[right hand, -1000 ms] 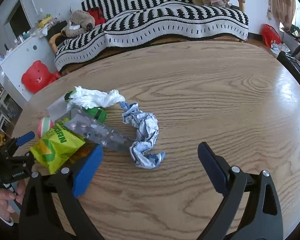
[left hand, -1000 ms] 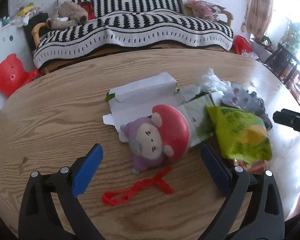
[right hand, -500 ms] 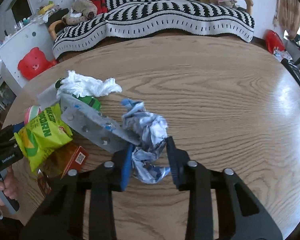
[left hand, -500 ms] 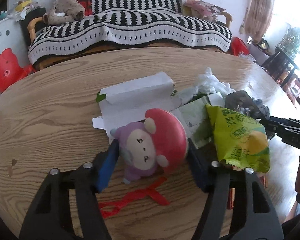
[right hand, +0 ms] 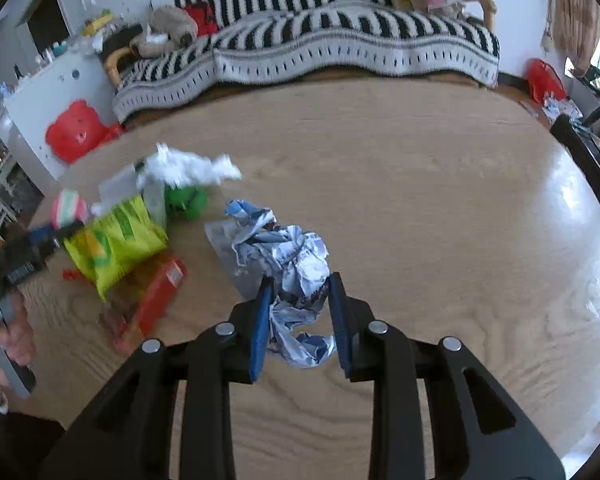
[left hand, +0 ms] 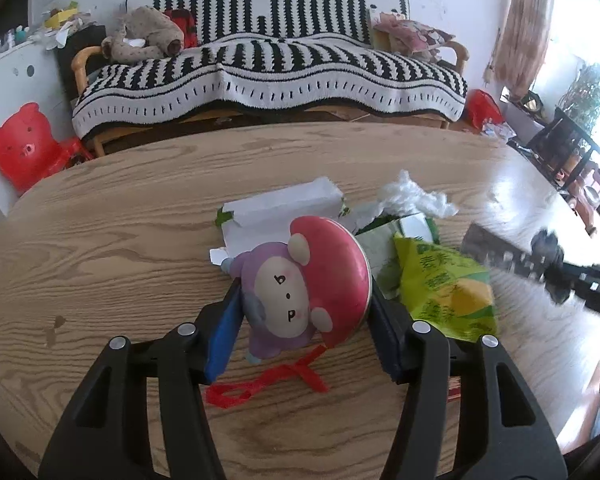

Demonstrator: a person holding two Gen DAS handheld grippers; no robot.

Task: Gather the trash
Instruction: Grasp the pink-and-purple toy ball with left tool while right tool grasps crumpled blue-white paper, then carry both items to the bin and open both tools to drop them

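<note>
Beneath yellow-green snack bag [right hand: 112, 242], red packet [right hand: 156, 296]

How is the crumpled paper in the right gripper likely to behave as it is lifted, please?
The crumpled paper is probably light and should lift easily. It looks soft, so the right gripper, whose jaws have just closed on it, likely squashes it. A loose tail hangs below the pads and may flop or snag the clear plastic beside it.
</note>
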